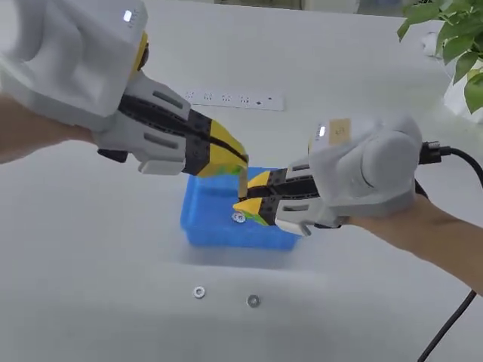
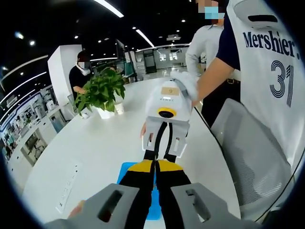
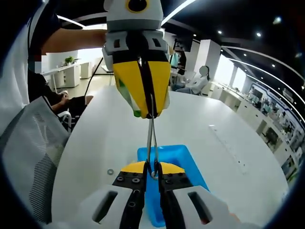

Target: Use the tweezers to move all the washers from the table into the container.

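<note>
In the head view a blue container (image 1: 207, 226) sits mid-table. The left gripper (image 1: 240, 160) comes in from the upper left, shut on the top of metal tweezers (image 3: 151, 136) that hang down over the container (image 3: 181, 157). The right gripper (image 1: 243, 207) reaches in from the right, its yellow jaws (image 3: 152, 170) shut around the tweezers' lower end. A washer (image 1: 238, 218) is at the tweezers' tip over the container; I cannot tell if it is pinched or lying inside. Two washers (image 1: 198, 292) (image 1: 253, 301) lie on the table in front of the container.
A white power strip (image 1: 234, 99) lies behind the container. A potted plant (image 1: 453, 38) stands at the far right corner. The right gripper's cable (image 1: 453, 317) trails off to the right. People and a grey chair (image 2: 252, 157) are beside the table.
</note>
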